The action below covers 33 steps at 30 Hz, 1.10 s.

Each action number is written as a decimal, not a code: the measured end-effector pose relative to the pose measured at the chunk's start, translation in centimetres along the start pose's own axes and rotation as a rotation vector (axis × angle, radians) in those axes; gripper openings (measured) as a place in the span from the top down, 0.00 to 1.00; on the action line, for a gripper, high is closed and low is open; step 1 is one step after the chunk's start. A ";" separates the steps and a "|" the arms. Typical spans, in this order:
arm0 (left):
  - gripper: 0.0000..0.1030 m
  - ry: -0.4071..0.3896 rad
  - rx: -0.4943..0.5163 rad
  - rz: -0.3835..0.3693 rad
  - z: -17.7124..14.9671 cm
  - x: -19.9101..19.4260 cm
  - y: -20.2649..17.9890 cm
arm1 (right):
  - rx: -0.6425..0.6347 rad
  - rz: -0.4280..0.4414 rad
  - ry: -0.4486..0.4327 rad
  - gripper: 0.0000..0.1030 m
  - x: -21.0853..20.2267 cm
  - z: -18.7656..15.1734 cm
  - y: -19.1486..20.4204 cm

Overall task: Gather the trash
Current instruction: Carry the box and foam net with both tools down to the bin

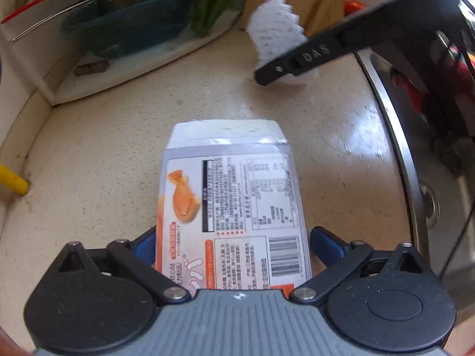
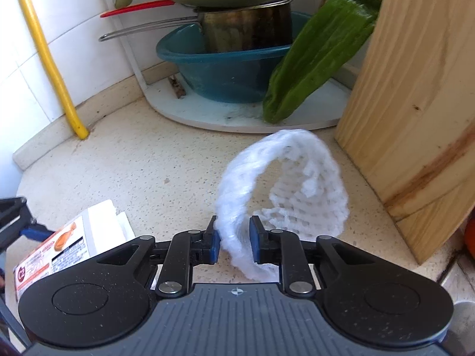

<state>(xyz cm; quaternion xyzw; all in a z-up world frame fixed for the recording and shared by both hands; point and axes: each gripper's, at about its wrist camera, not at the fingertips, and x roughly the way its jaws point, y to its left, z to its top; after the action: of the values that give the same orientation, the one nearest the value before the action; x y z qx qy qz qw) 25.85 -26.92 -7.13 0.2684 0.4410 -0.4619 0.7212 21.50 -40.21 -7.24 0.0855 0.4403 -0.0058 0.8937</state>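
Observation:
A white and orange snack box [image 1: 234, 204] sits between the blue pads of my left gripper [image 1: 233, 244], which is shut on its sides and holds it over the beige counter. The box also shows at the lower left of the right wrist view [image 2: 71, 246]. My right gripper [image 2: 234, 241] is shut on one wall of a white foam fruit net [image 2: 282, 184], which curls up above the counter. In the left wrist view the net [image 1: 274, 29] and the right gripper [image 1: 297, 59] are at the upper right.
A wooden board [image 2: 415, 95] leans at the right. A green pepper [image 2: 320, 47], a teal basin [image 2: 225, 71] with a metal pot [image 2: 246, 26] stand on a white tray behind. A yellow hose [image 2: 47, 59] runs down the wall. The steel sink rim [image 1: 397, 136] is to the right.

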 end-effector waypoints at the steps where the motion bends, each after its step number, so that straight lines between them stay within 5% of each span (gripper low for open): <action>1: 0.17 -0.008 -0.012 -0.011 -0.2 -0.4 0.5 | 0.002 0.005 -0.007 0.79 -0.3 -0.1 0.0; 3: 0.17 0.000 -0.062 -0.053 -0.4 -0.8 1.4 | 0.014 0.029 -0.016 0.83 -1.2 -0.4 0.2; 9: 0.17 -0.061 -0.138 0.010 -2.0 -3.6 1.9 | 0.026 0.142 -0.062 0.83 -4.7 -0.8 3.2; 18: 0.17 -0.146 -0.365 0.221 -9.0 -11.0 4.8 | -0.187 0.392 -0.137 0.83 -8.6 -0.7 14.8; 27: 0.17 -0.094 -0.634 0.441 -19.8 -14.7 9.4 | -0.378 0.609 -0.006 0.83 -5.7 -2.8 28.1; 33: 0.16 -0.051 -0.722 0.495 -24.0 -13.9 12.0 | -0.474 0.624 0.071 0.82 -2.7 -4.5 34.2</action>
<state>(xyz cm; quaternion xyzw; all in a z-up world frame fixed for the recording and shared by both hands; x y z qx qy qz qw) 24.83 3.25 -6.28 0.0849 0.4786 -0.0980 0.8684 19.28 -6.01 -2.77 0.0069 0.4128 0.3710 0.8318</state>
